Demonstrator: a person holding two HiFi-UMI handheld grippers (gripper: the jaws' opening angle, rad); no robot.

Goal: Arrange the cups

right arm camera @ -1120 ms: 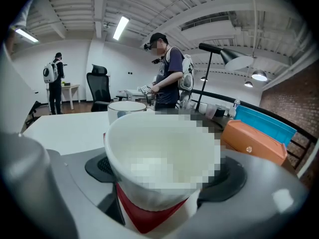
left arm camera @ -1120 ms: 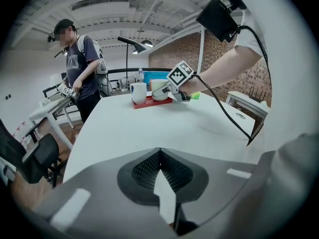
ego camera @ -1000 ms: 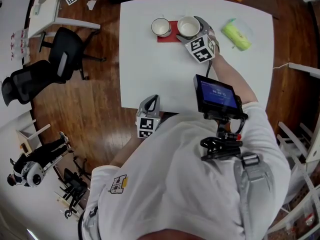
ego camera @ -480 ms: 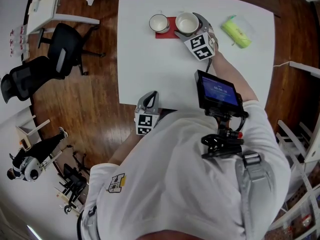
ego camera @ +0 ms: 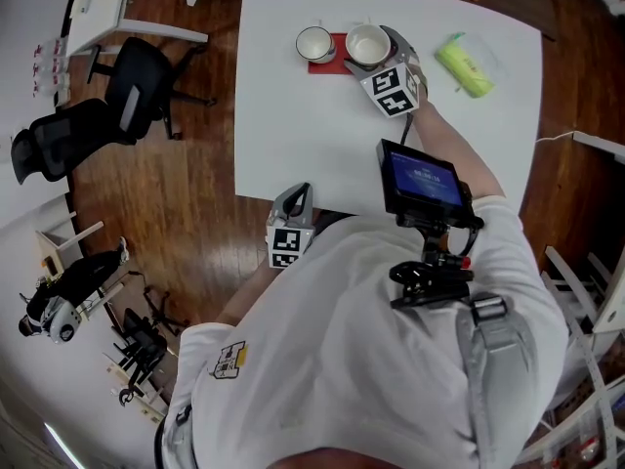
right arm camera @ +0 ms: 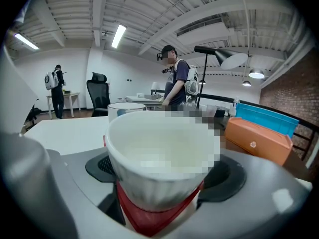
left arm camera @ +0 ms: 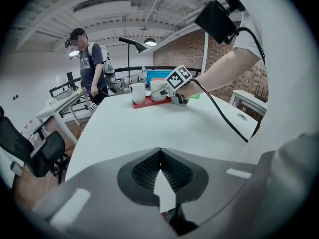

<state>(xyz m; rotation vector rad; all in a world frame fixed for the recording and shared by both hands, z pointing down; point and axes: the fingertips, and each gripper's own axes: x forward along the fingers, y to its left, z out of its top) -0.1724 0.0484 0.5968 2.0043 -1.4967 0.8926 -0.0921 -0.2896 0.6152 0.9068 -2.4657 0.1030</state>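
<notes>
right claw clasping cup, left claw closed

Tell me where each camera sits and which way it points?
Head view: on the person's head, looking steeply down at the white table; shirt, right arm, left gripper and right gripper show.
Left gripper view: behind its own shut jaws, looking across the table towards the red mat; the person's right arm shows.
Right gripper view: behind its own jaws, facing the ribbed white cup they clasp.
Shared: all three see that cup and the second cup.
</notes>
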